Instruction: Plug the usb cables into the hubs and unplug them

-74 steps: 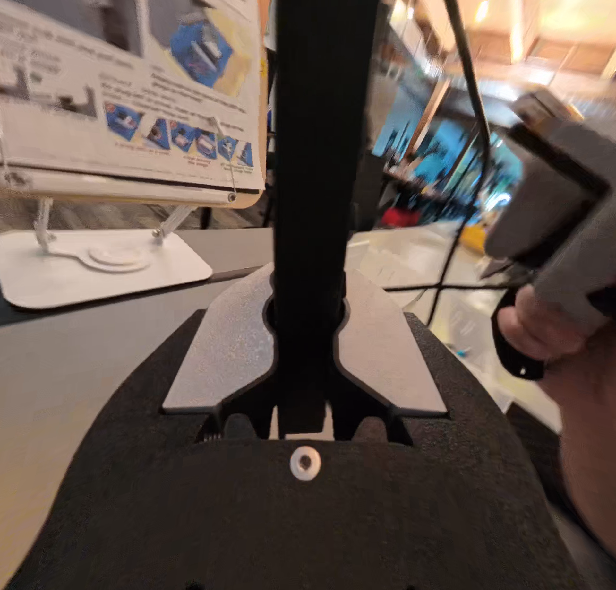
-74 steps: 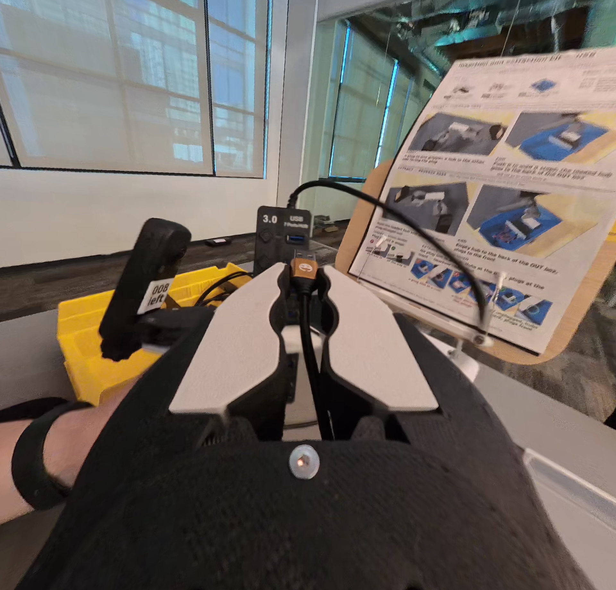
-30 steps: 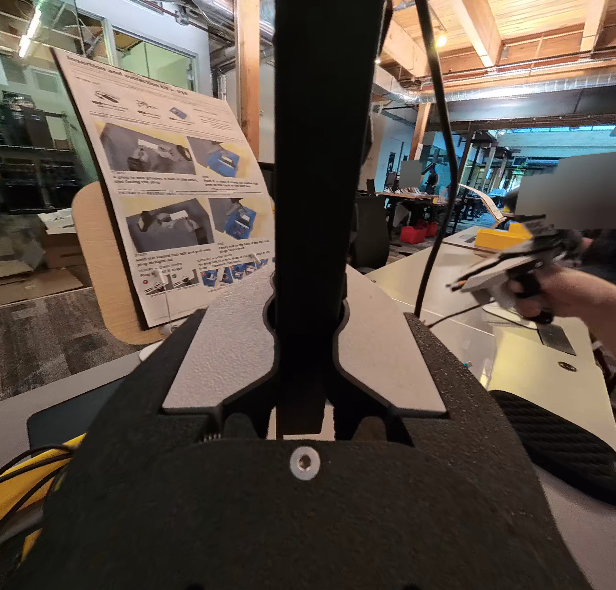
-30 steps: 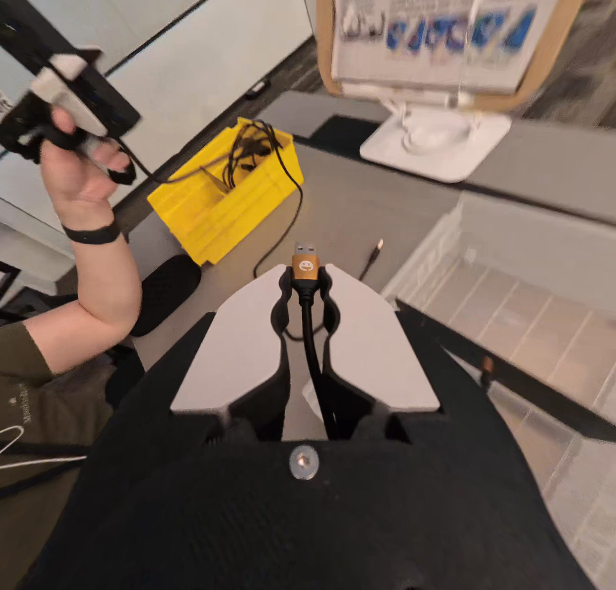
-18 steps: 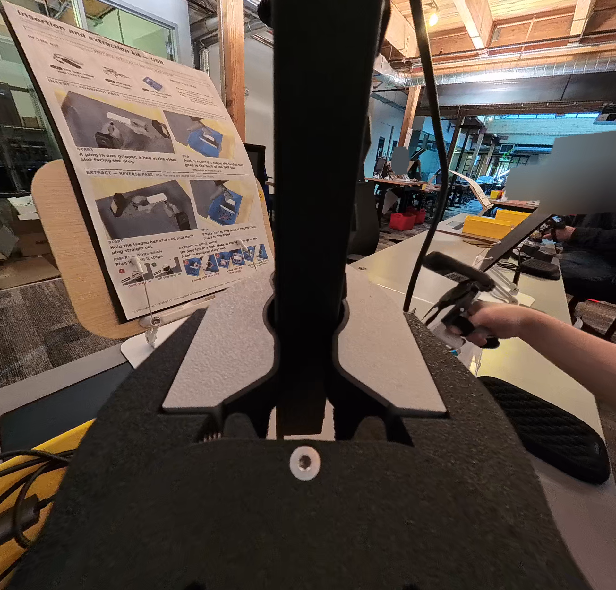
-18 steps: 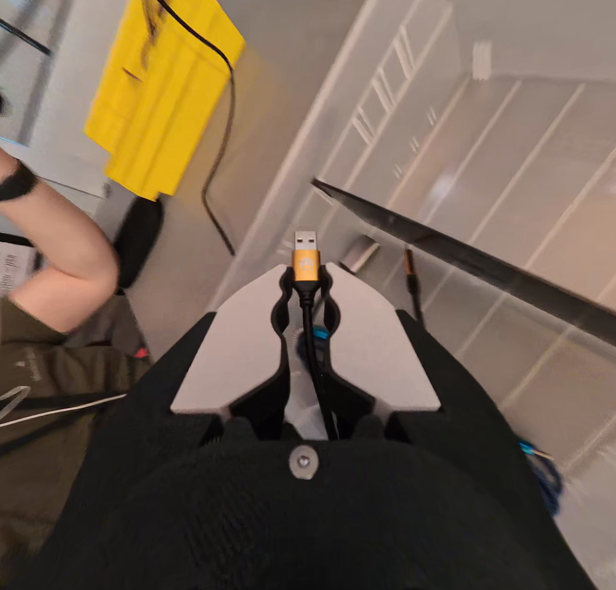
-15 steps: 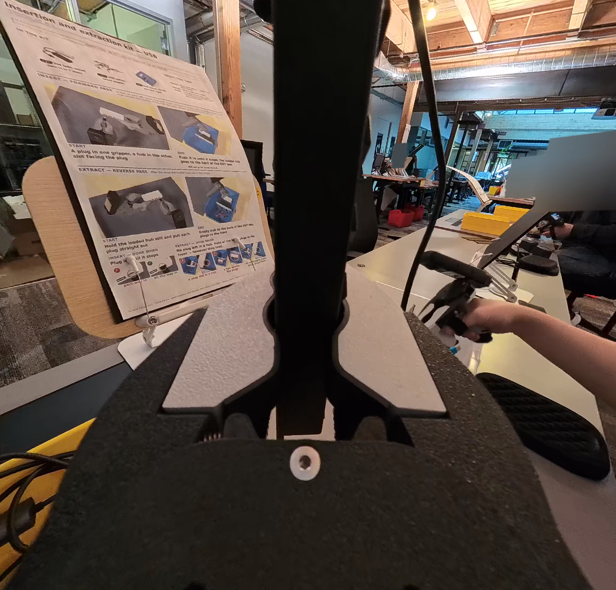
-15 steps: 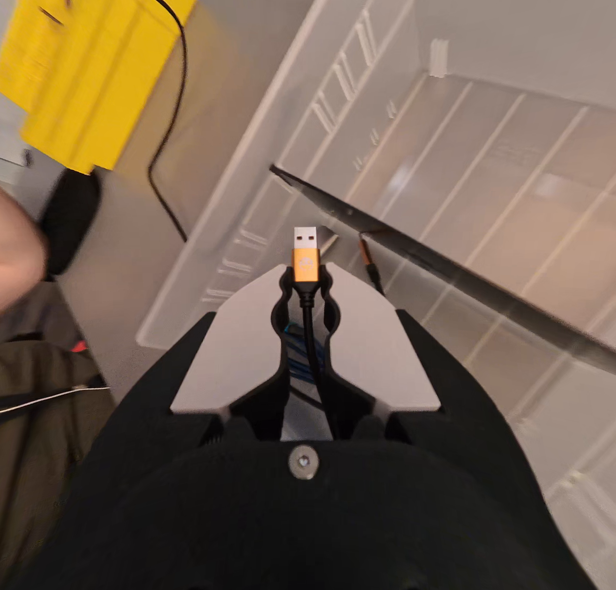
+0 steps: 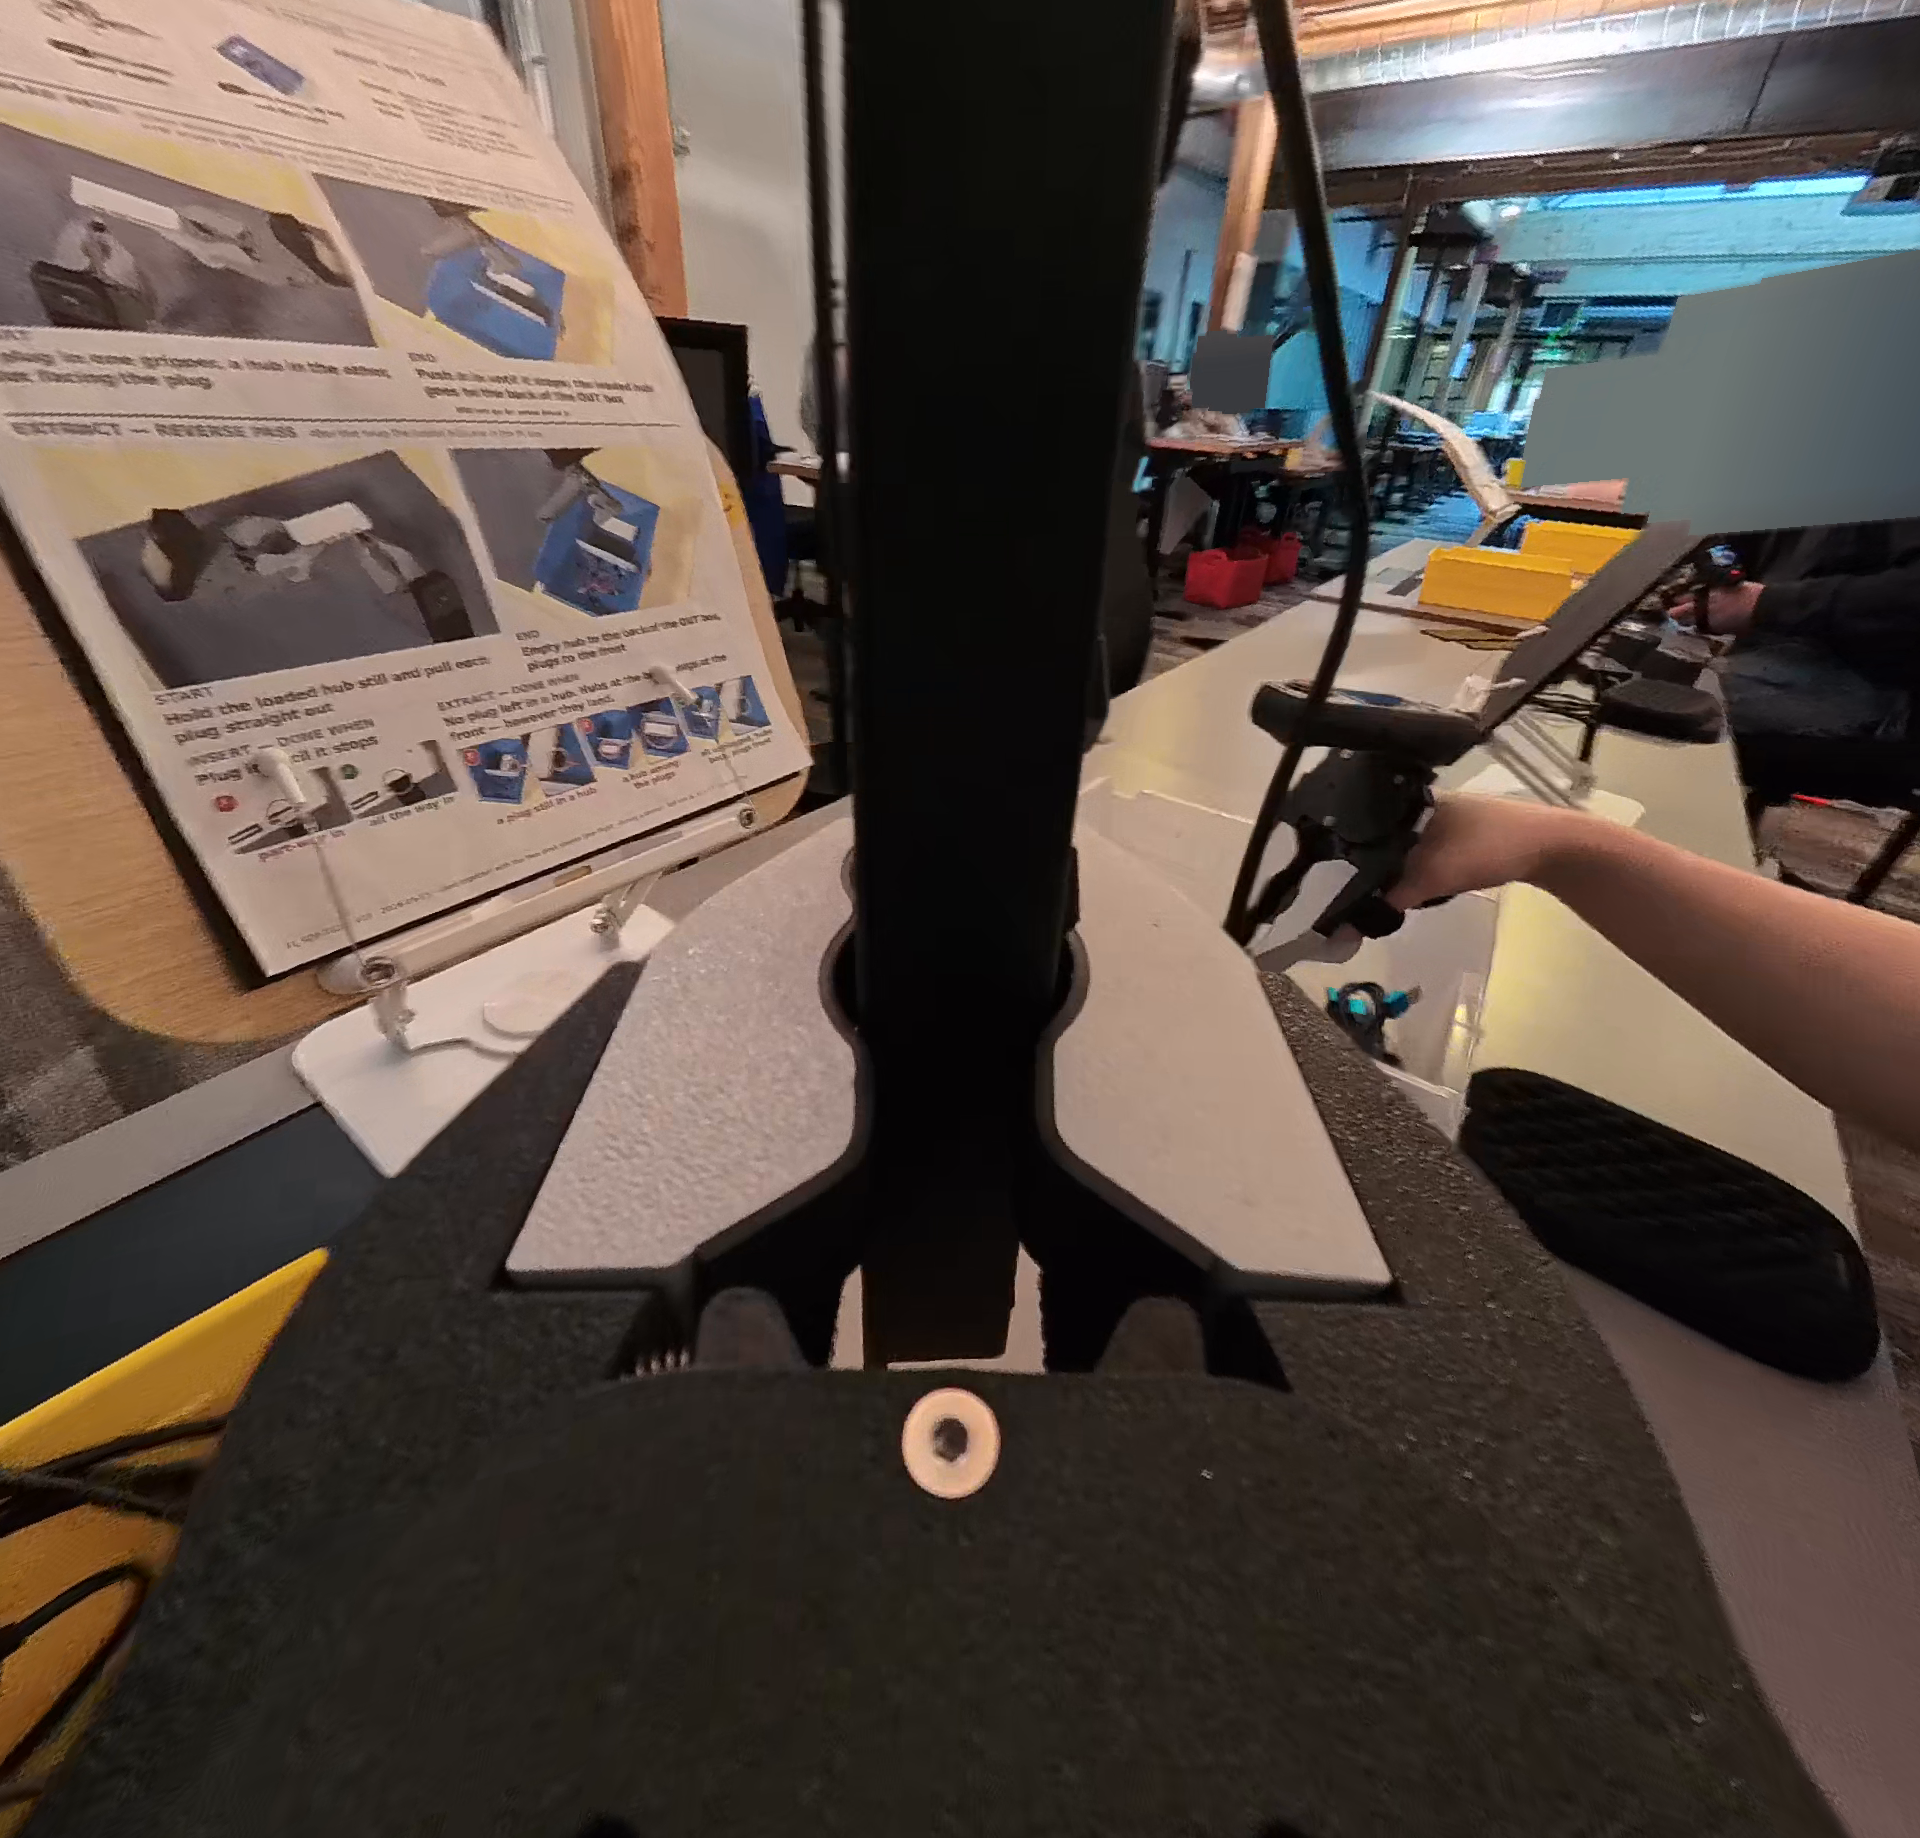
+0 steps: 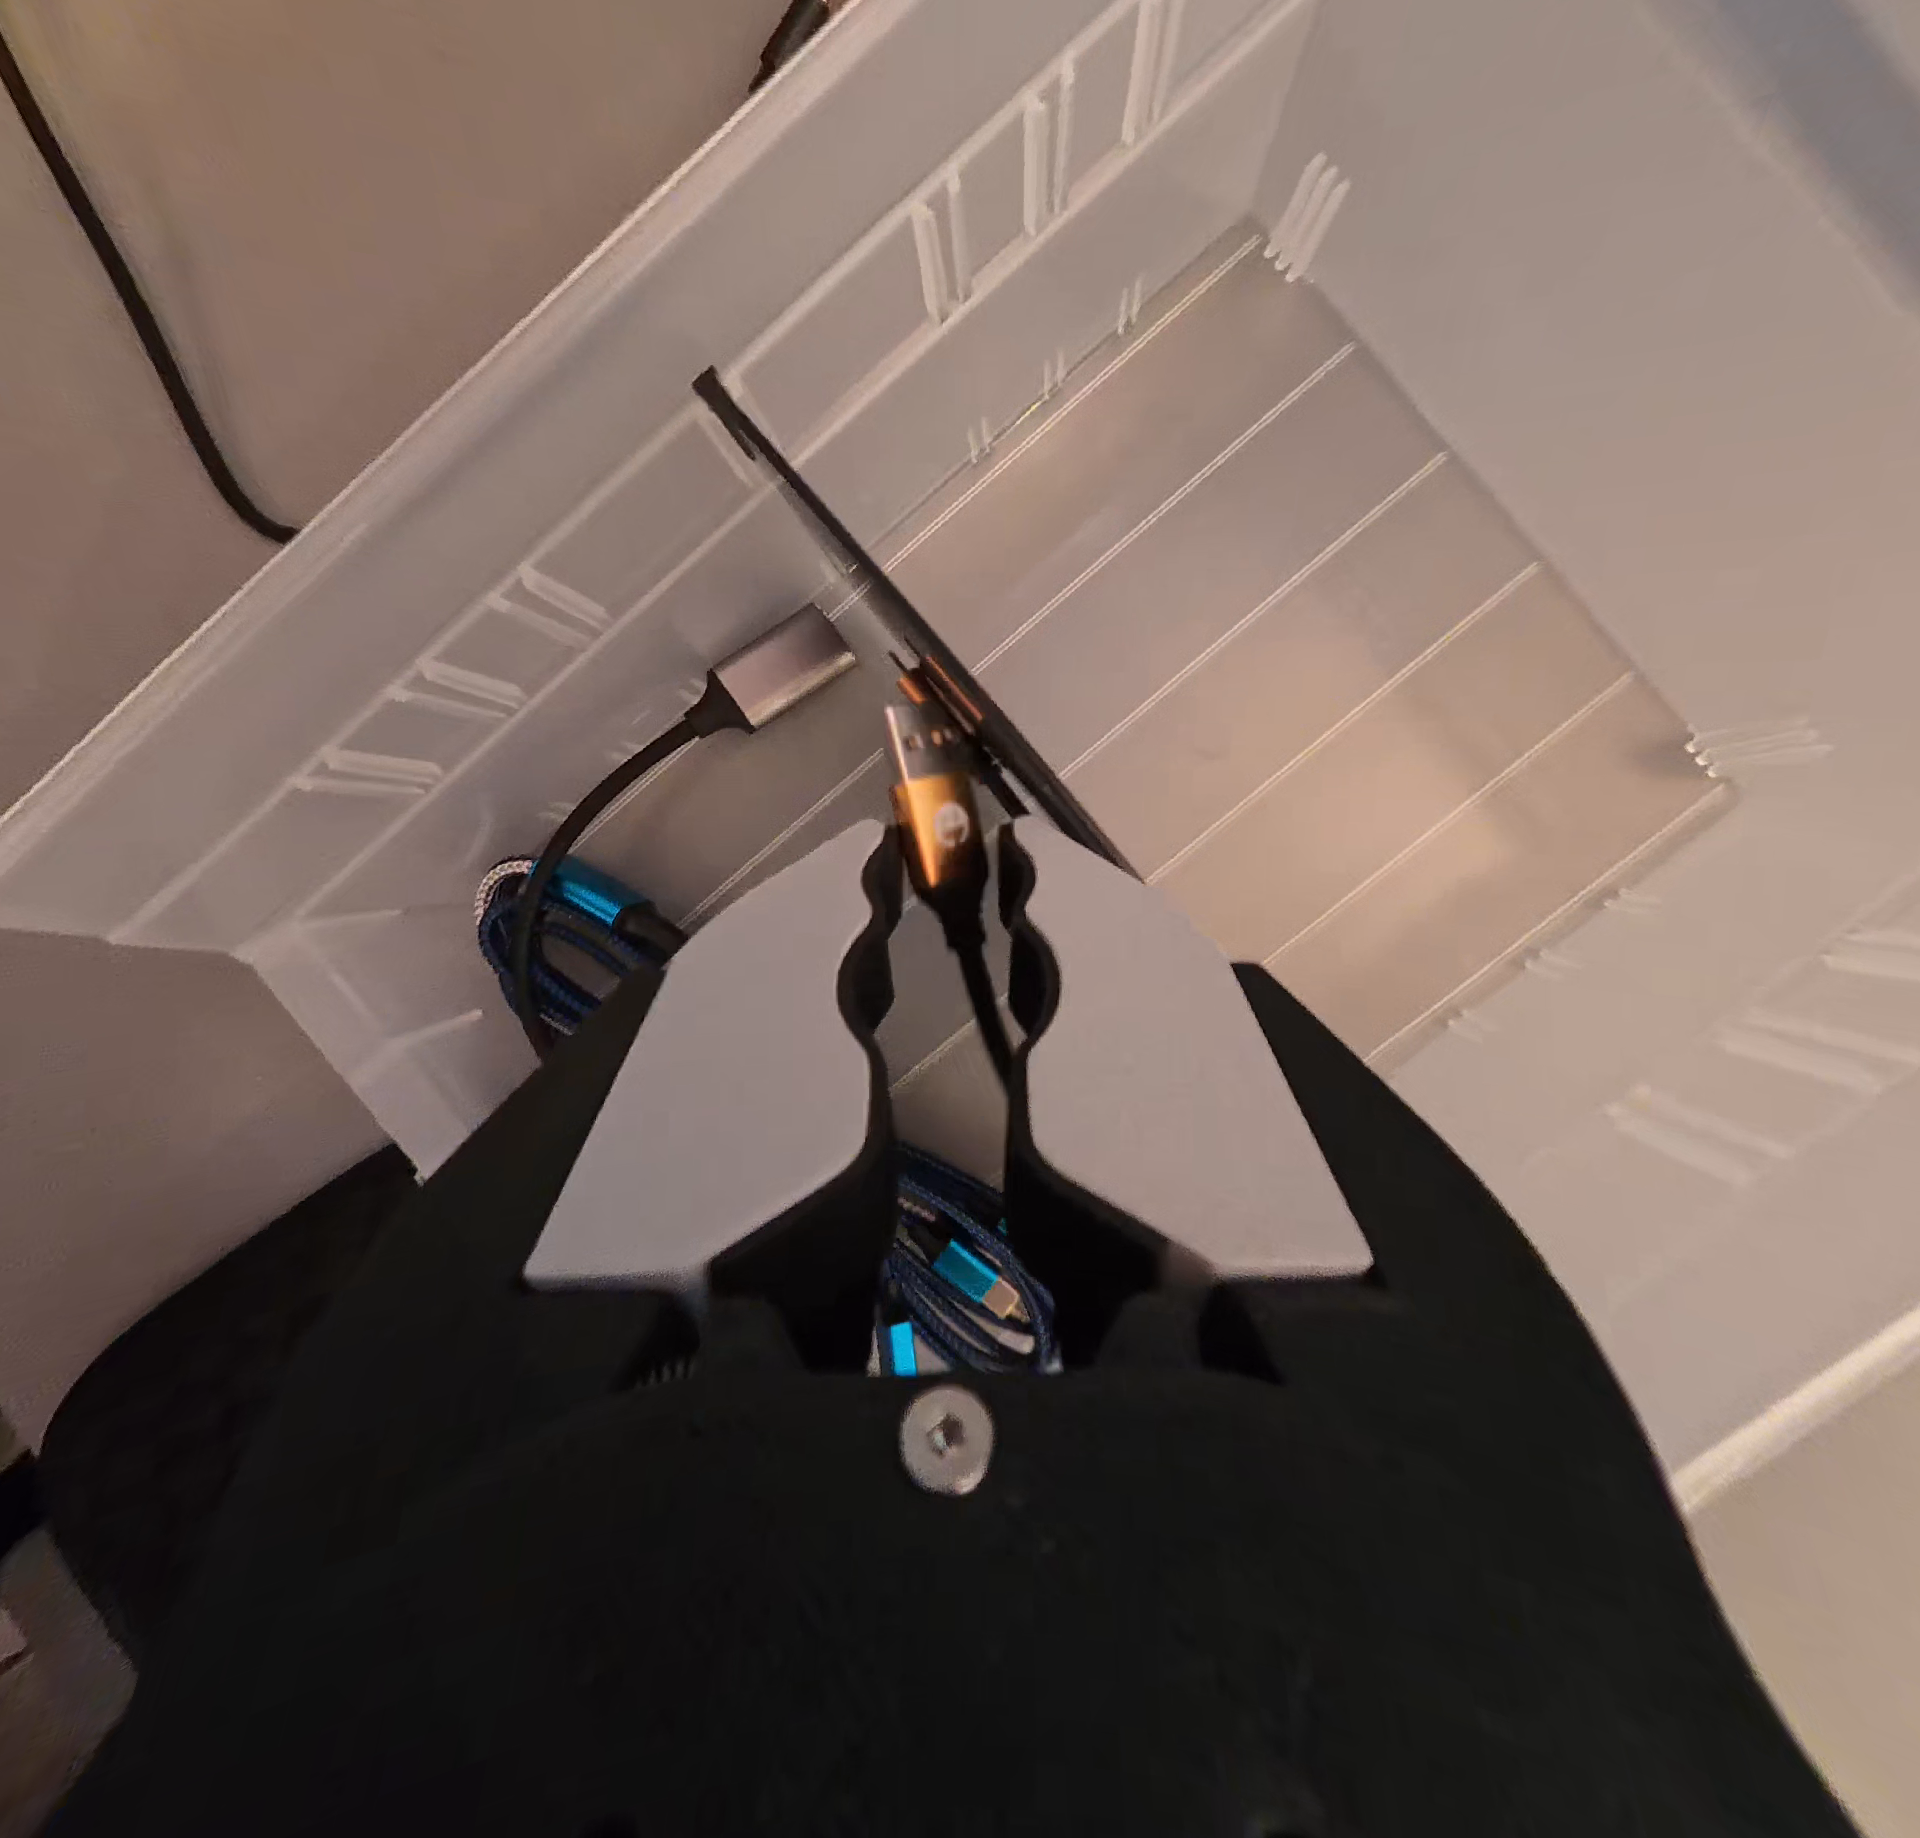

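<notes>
My left gripper (image 9: 961, 853) is shut on a long black USB hub (image 9: 987, 334) that stands upright out of the jaws. Black cables (image 9: 1320, 282) hang beside it. My right gripper (image 10: 945, 832) is low over a clear plastic bin (image 10: 623, 334). It holds an orange USB plug (image 10: 930, 801) between its tips, tilted to the left, with the metal end close to the bin's black divider (image 10: 821, 531). A grey USB plug (image 10: 779, 671) and coiled blue cables (image 10: 561, 915) lie in the near compartment. The right gripper (image 9: 1340, 853) also shows in the left wrist view.
An instruction sheet on a stand (image 9: 364, 489) rises at the left. A yellow bin with cables (image 9: 104, 1373) is at the lower left. A black wrist pad (image 9: 1662, 1217) lies at the right. A loose black cable (image 10: 114, 261) runs on the table beside the clear bin. Some 40 cm of space lies between my two pairs of fingers.
My right gripper has swung from above the table down into the clear bin, and the orange plug now sits tilted in it. My left gripper has shifted slightly, still holding the hub.
</notes>
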`<state>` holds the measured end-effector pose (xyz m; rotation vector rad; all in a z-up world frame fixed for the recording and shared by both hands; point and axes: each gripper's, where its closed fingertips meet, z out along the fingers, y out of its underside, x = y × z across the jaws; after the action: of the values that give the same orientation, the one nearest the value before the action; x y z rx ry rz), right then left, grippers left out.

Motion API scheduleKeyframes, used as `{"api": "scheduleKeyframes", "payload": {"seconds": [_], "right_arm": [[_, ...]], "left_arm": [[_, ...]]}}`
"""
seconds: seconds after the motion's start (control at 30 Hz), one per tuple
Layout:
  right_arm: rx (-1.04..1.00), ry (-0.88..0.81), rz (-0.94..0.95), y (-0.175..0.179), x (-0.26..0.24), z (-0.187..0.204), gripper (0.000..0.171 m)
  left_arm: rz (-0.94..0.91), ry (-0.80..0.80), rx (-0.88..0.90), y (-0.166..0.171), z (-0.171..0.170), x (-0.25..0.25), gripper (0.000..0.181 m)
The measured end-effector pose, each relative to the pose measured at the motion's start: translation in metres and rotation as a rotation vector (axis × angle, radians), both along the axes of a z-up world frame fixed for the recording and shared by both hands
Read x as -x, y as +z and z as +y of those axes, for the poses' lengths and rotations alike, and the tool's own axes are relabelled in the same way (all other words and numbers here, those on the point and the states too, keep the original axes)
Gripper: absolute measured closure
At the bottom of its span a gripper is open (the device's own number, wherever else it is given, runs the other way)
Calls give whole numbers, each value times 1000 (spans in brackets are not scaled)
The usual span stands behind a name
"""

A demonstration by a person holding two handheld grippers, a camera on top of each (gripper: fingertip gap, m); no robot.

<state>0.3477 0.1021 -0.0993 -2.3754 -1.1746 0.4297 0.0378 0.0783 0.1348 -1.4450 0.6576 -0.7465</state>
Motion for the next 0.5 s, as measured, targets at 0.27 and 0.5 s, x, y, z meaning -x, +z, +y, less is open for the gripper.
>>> {"api": "scheduleKeyframes", "payload": {"seconds": [0.27, 0.5], "right_arm": [[-221, 64, 55, 53, 2, 3, 138], [-544, 195, 351, 151, 59, -25, 111]], "left_arm": [[64, -81, 24, -16, -8, -31, 155], [21, -149, 12, -12, -21, -49, 155]]}}
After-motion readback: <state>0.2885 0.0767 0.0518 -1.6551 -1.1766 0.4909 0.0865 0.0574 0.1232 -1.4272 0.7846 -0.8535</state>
